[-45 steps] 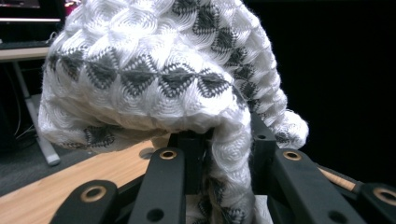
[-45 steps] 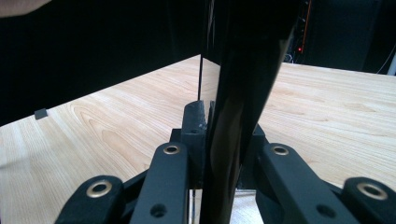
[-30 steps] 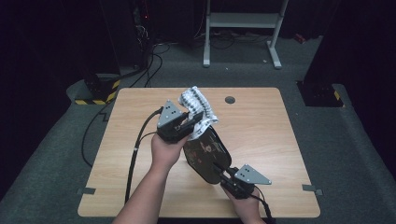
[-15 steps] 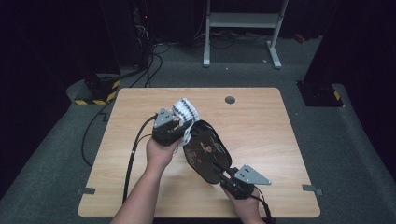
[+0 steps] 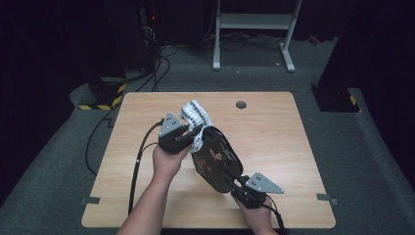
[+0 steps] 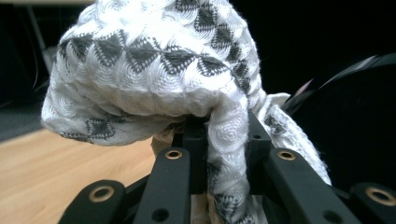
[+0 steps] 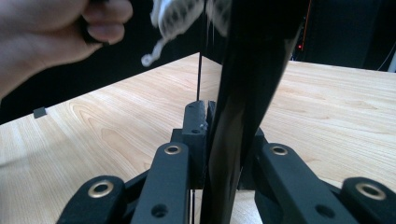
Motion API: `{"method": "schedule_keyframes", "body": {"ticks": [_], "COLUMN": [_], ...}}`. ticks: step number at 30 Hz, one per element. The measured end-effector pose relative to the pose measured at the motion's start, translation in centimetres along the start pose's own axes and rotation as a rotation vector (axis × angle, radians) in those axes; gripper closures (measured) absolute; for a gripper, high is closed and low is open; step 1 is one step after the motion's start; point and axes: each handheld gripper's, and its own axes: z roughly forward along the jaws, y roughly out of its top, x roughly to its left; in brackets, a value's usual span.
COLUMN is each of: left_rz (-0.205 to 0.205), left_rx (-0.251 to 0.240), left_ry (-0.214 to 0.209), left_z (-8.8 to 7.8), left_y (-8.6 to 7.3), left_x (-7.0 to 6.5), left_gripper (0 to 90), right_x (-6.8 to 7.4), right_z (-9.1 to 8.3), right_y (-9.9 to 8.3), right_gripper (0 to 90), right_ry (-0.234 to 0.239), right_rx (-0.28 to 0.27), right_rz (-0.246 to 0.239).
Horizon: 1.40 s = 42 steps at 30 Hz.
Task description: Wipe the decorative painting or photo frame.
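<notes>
Wiping a black tray (image 5: 216,157) with a white patterned cloth (image 5: 195,116), by the look of it. Left gripper (image 5: 188,136) clamped on the cloth, a strand of it pinched between the jaws and the rest bunched over the tips, as seen in the left gripper view (image 6: 154,70). Right gripper (image 5: 234,180) clamped on the tray's near rim, holding it tilted above the tabletop (image 5: 274,132); tray edge-on between the jaws in the right gripper view (image 7: 243,93). Cloth touching the tray's upper left edge.

To do this well: keep the right grip firm and still, since the rim is thin and glossy and likely to slip or twist under sideways push. Press with the bunched cloth, not the hard jaw tips, to avoid scratching the lacquered face. Sweep from the far edge toward the held rim in overlapping passes, pushing against the right gripper's support rather than away from it. Watch the loose cloth tail near the tray's edge.
</notes>
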Motion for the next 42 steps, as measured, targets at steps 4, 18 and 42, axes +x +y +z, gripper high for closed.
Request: {"method": "schedule_keyframes", "body": {"ticks": [4, 18, 42], "left_rz": [0.042, 0.22, -0.004], "left_rx": [-0.036, -0.072, 0.07], "left_ry": [-0.003, -0.136, 0.021], "left_z": [-0.9, -1.5, 1.4], "left_y": [1.3, 3.2, -1.6], "left_x": [-1.0, -7.1, 1.1], "left_gripper": [76.5, 76.1, 77.0], "right_x": [0.0, 0.1, 0.1], "right_z": [0.0, 0.1, 0.1], "right_y": [0.0, 0.1, 0.0], "right_gripper": [79.5, 79.6, 79.6], "right_ry": [-0.002, -0.004, -0.008], "right_rx": [0.002, 0.003, 0.0], "right_rz": [0.004, 0.004, -0.002]}}
